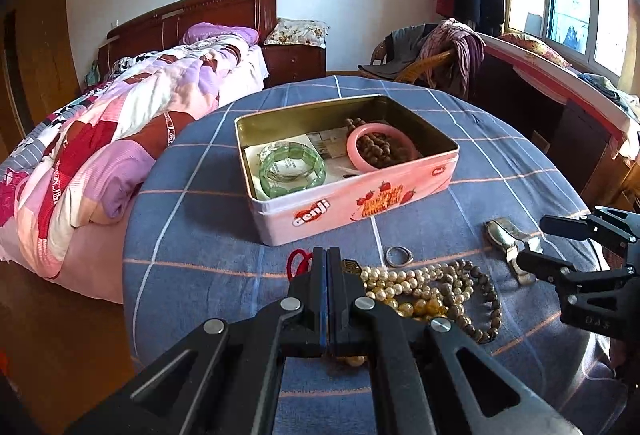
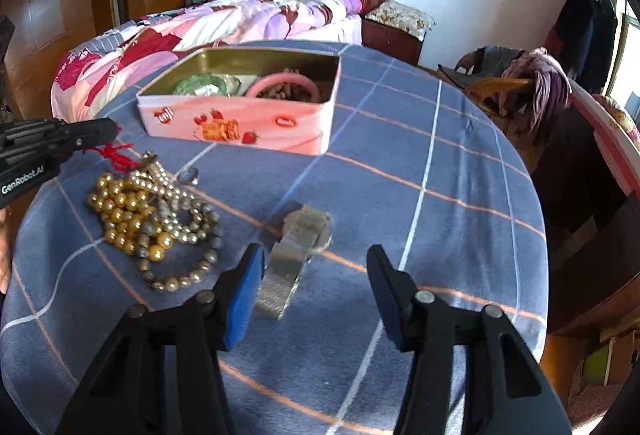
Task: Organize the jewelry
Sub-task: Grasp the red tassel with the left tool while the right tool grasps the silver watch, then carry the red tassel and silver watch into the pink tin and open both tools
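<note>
A pink biscuit tin (image 1: 352, 203) (image 2: 240, 123) stands open on the blue checked cloth. Inside lie a green bangle (image 1: 292, 171), a pink bangle (image 1: 356, 151) and brown beads (image 1: 384, 147). In front of the tin lie a heap of pearl and gold bead strands (image 1: 420, 287) (image 2: 132, 211), a small ring (image 1: 398, 256) (image 2: 189, 177), a red cord (image 1: 298, 261) (image 2: 116, 153) and a silver watch (image 1: 500, 231) (image 2: 300, 235). My left gripper (image 1: 327, 255) (image 2: 114, 129) is shut beside the red cord, with nothing seen between its pads. My right gripper (image 2: 316, 255) (image 1: 532, 241) is open astride the watch, whose band lies close to the left pad.
The round table (image 2: 460, 235) drops off at its edge on every side. A bed (image 1: 120, 123) with a patchwork quilt lies to the left. Behind stands a wicker chair (image 1: 428, 63) draped with clothes, and a desk (image 1: 560, 95) runs under the window at right.
</note>
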The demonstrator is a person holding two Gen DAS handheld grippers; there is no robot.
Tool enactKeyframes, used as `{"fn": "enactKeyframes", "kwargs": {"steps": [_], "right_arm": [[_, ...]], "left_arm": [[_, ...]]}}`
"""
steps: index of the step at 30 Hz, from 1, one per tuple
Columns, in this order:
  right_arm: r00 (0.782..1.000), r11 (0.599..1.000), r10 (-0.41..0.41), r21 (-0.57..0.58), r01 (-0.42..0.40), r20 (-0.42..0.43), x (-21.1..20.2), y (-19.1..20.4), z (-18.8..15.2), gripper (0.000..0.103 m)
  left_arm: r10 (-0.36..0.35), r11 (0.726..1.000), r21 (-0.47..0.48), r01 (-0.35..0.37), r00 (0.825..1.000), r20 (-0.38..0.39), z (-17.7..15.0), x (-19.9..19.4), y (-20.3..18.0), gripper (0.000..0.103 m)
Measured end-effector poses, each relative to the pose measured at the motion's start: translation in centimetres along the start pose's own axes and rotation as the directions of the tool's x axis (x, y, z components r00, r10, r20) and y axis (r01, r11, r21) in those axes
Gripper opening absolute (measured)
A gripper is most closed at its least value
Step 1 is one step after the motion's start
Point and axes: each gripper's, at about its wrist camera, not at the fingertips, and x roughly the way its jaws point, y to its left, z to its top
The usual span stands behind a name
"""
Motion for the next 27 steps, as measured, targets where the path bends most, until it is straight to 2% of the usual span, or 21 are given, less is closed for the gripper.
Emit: {"fn": "enactKeyframes", "kwargs": {"steps": [4, 7, 8, 11, 18, 27], "right_arm": [[1.000, 1.000, 0.017, 0.001, -0.017, -0.015, 0.7, -0.1, -0.5, 0.041], [1.000, 1.000, 0.029, -0.006, -0.030, -0.007, 0.7, -0.2, -0.7, 0.020], [1.000, 1.000, 0.030, -0.006, -0.030, -0.004, 0.6, -0.2, -0.7, 0.019], [0.999, 0.999, 0.045, 0.008, -0.045, 0.008, 0.4, -0.5, -0.7, 0.019], [0.994, 0.999, 0.044, -0.006, -0.043, 0.099, -1.7, -0.5, 0.2, 0.018], [0.986, 0.999, 0.044, -0.015, -0.042, 0.158, -2.9, -0.1, 1.4, 0.018]], "left_arm": [[-0.006, 1.000, 0.007, 0.006, 1.000, -0.004, -0.1, 0.1, -0.3, 0.000], [-0.009, 1.000, 0.007, 0.009, 1.000, -0.003, -0.1, 0.1, -0.2, 0.000], [-0.012, 1.000, 0.006, 0.012, 1.000, -0.001, -0.1, 0.1, -0.3, 0.000], [-0.016, 1.000, 0.005, 0.016, 1.000, 0.006, 0.0, -0.1, -0.3, 0.000], [-0.020, 1.000, -0.007, 0.020, 0.998, 0.056, 1.0, -1.7, 0.0, 0.000], [-0.026, 1.000, -0.011, 0.027, 0.994, 0.102, 2.3, -3.3, 0.5, 0.000]]}}
